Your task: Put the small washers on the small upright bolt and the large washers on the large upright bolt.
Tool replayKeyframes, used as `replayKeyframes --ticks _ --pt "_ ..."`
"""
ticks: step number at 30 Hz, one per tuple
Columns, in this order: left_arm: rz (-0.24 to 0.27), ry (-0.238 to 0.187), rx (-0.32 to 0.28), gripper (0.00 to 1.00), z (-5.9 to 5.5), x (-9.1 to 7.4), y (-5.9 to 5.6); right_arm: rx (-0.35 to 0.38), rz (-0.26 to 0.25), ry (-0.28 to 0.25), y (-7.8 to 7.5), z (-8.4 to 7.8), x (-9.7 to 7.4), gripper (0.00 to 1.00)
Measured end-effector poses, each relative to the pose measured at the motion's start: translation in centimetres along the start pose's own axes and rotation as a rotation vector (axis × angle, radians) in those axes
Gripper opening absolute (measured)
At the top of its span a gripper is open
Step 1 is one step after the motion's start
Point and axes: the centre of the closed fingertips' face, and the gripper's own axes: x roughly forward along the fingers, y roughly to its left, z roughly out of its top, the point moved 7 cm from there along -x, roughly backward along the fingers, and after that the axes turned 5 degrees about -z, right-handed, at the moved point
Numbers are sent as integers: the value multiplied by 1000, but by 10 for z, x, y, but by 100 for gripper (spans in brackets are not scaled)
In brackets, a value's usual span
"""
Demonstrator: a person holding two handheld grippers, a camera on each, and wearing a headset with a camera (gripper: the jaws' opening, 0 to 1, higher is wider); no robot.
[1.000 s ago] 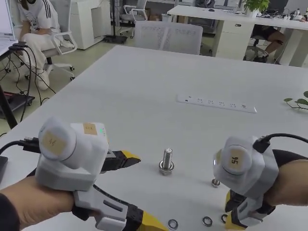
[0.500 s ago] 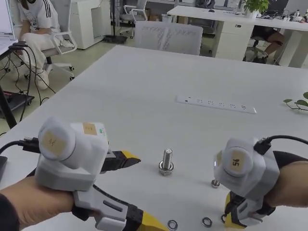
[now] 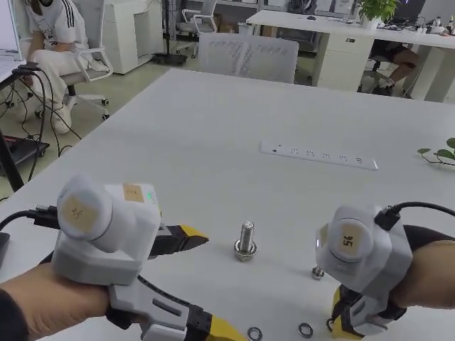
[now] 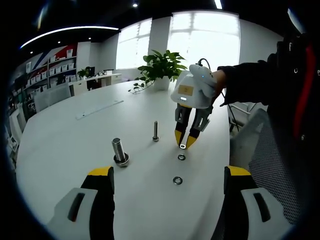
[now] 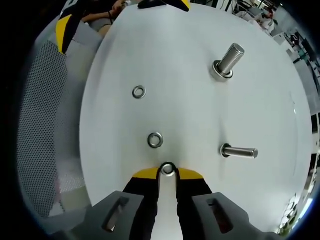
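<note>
White counter (image 3: 213, 142) carries the whole job, and on these pictures the task looks to be at an early stage. The left tool (image 4: 168, 170) hangs with its jaws spread wide and nothing between them, pointing across the counter toward the other tool. The right tool (image 5: 167, 172) is tipped down at the counter with its jaws pressed in on a held washer (image 5: 167, 169), which sits right between the yellow tips; from the left gripper view it seems just clear of the surface, though I cannot be sure. The large bolt (image 5: 227, 61) stands upright well ahead of the right tool and off to its right, with a ring around its foot that I take to be one large washer already in place, though it may belong to the bolt. The small bolt (image 5: 240, 151) stands nearer to the right tool, also on its right, and its shaft looks bare. A nearer loose washer (image 5: 155, 140) lies flat just ahead of the right tool's tips, and a farther loose washer (image 5: 139, 92) lies beyond it, a little to the left. I cannot tell which of these three are small and which large, so most of the threading appears left to do.
</note>
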Motion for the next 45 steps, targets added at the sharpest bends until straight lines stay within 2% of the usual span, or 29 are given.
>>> replayKeyframes --ticks 24,33,45 --pt "-15 -11 -5 91 0 2 2 22 0 -4 -2 0 -3 13" --pt "-29 -8 0 91 0 2 2 39 -3 -24 -5 1 -14 13" --pt "-45 -34 -7 91 3 4 2 62 -22 -52 -13 1 -34 13"
